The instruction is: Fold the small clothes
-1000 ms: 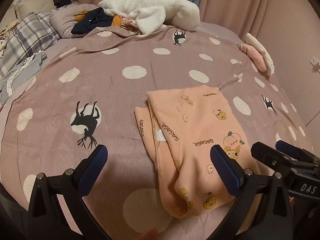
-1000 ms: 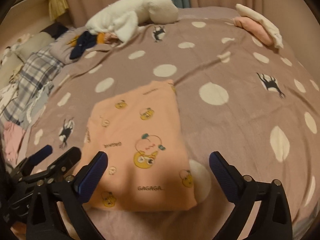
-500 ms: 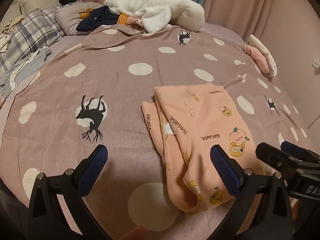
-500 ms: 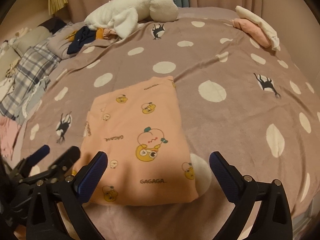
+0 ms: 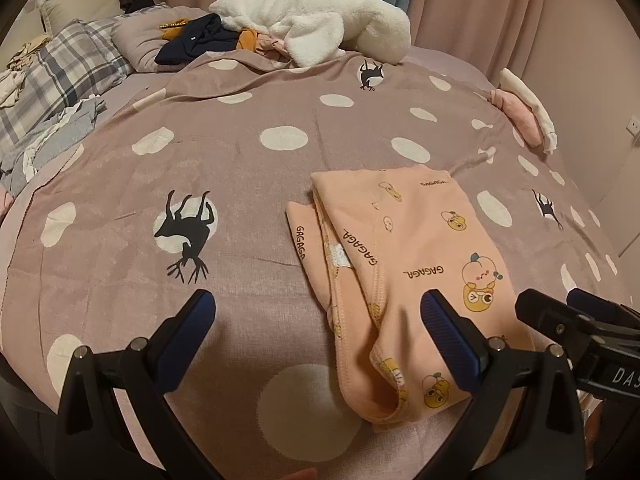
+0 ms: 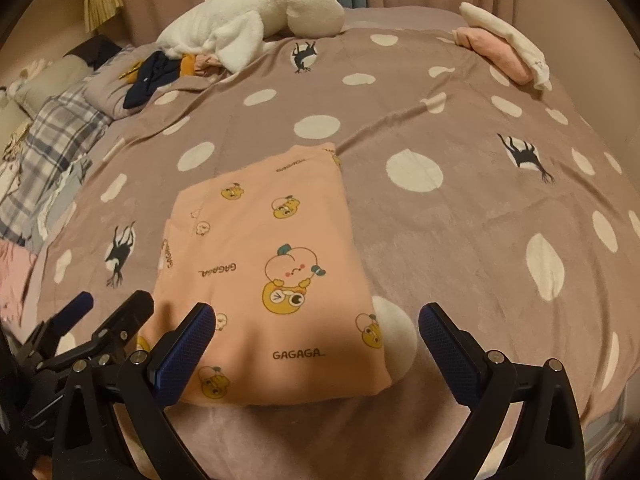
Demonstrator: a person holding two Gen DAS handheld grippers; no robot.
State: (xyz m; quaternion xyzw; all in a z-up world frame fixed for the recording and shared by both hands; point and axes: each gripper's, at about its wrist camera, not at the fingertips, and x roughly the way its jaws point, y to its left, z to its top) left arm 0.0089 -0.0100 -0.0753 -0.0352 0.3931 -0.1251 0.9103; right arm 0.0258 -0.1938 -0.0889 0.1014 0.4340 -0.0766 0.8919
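A small peach garment [image 5: 404,264] printed with cartoon figures and "GAGAGA" lies folded flat on the mauve dotted bedspread [image 5: 240,184]. It also shows in the right wrist view [image 6: 276,264]. My left gripper [image 5: 318,332] is open and empty, held above the garment's near left edge. My right gripper [image 6: 316,340] is open and empty, held above the garment's near edge. Each gripper shows in the other's view, the right one [image 5: 580,320] at the right and the left one [image 6: 96,324] at the left.
A white plush blanket [image 5: 312,20] and dark and orange clothes [image 5: 200,38] lie at the bed's far end. Plaid pillows [image 5: 68,68] and grey clothes [image 5: 48,140] are at the left. Folded pink and white clothes [image 6: 504,48] sit at the far right.
Both grippers have drawn back and risen a little from the garment, so more of the bed shows. The garment has stayed in place.
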